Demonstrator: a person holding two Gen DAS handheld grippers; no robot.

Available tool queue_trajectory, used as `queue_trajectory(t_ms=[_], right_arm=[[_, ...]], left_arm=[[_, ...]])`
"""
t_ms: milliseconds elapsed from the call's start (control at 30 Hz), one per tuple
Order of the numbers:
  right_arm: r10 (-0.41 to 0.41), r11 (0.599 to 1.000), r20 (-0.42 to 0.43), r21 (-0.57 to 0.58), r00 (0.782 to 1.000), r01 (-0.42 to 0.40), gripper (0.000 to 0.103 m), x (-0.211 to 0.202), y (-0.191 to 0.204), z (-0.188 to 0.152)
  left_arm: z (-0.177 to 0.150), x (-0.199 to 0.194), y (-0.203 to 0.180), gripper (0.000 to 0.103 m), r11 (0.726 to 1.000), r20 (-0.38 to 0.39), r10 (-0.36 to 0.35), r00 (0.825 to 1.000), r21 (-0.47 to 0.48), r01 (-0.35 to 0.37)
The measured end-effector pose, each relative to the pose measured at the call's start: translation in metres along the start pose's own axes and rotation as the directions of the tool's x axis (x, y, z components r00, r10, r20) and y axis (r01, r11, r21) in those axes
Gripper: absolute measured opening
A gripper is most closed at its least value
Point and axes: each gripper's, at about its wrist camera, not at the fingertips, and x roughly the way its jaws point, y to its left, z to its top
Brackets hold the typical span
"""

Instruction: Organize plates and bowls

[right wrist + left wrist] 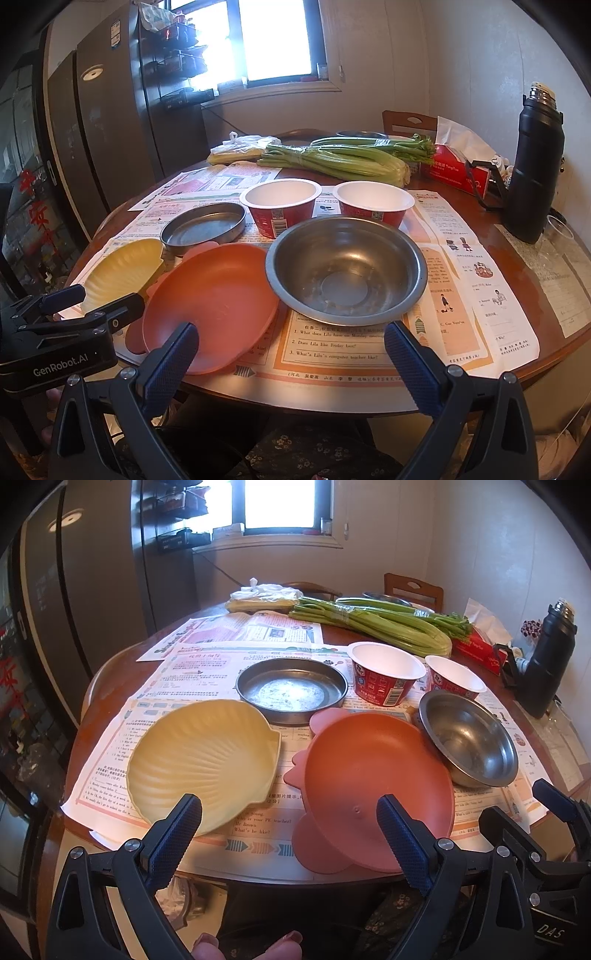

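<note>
A yellow shell-shaped plate (203, 764) (122, 271) lies front left on the round table. Beside it lies an orange plate (373, 786) (214, 302). A steel bowl (469, 740) (345, 269) leans on the orange plate's right rim. Behind them sit a flat steel pan (291, 690) (205, 227) and two red paper bowls (386, 674) (454, 677) (282, 205) (373, 203). My left gripper (290, 812) hovers open over the near table edge, between the yellow and orange plates. My right gripper (291, 341) is open before the steel bowl, holding nothing.
Printed paper sheets (221, 653) (461, 280) cover the table. Celery (373, 622) (332, 158), a bagged item (262, 598), a red tissue box (458, 170) and a black thermos (550, 657) (535, 166) stand at the back and right. A wooden chair (413, 589) is behind.
</note>
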Motion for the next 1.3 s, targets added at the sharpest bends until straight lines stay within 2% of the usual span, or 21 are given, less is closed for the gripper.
queue_trajectory(t_ms=[900, 1300], right_arm=[[-0.009, 1.000, 0.008, 0.022, 1.000, 0.009, 0.101, -0.003, -0.006, -0.004], [-0.014, 1.000, 0.056, 0.024, 0.998, 0.013, 0.101, -0.014, -0.011, -0.002]], left_arm=[[-0.001, -0.007, -0.006, 0.096, 0.999, 0.028, -0.027, 0.999, 0.024, 0.027], [0.012, -0.015, 0.010, 0.096, 1.000, 0.061, 0.007, 0.998, -0.011, -0.007]])
